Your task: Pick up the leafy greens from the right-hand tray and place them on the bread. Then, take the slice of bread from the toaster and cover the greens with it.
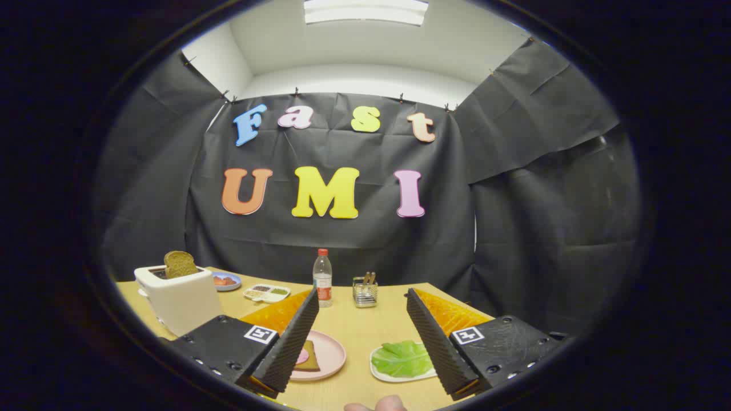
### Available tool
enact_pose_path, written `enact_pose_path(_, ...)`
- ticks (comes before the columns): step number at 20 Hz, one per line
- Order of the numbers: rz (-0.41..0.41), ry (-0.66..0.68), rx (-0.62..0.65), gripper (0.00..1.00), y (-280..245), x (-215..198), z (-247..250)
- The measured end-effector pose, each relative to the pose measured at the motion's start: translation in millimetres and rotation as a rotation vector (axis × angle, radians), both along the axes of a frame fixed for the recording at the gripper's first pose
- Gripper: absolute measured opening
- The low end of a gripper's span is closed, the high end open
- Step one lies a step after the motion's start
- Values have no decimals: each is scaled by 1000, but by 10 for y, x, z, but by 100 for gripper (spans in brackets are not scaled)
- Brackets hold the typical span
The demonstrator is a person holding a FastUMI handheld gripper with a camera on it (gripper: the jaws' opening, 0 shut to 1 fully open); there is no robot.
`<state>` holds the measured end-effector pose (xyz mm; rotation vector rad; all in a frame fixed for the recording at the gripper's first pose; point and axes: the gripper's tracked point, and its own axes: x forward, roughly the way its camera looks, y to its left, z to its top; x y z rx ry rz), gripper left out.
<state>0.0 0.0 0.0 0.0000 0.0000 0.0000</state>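
While the leafy greens (pixel 402 358) lay on their white tray (pixel 394 377), just inside the right finger, the gripper (pixel 361 319) hung wide apart, holding nothing. Bread (pixel 309 357) rested on a pink plate (pixel 331 357) by the left finger; another slice (pixel 180 264) stood in the toaster (pixel 177 297) beyond.

view: rides on tool (pixel 362 319) | faces: forward, level over table (pixel 354 325) toward booth wall | range: near table, fingers spread apart

So the booth is draped in wrinkly black cloth (pixel 342 240) clipped up along its top edge, with a plain white wall (pixel 354 77) showing above it. A bright rectangular ceiling light (pixel 365 11) glows overhead, and down front sits a light wooden table (pixel 371 331).
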Motion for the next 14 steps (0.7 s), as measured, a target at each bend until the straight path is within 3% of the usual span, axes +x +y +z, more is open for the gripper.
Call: enact_pose_path(14,38,-34,-17,95,150,-5,101)
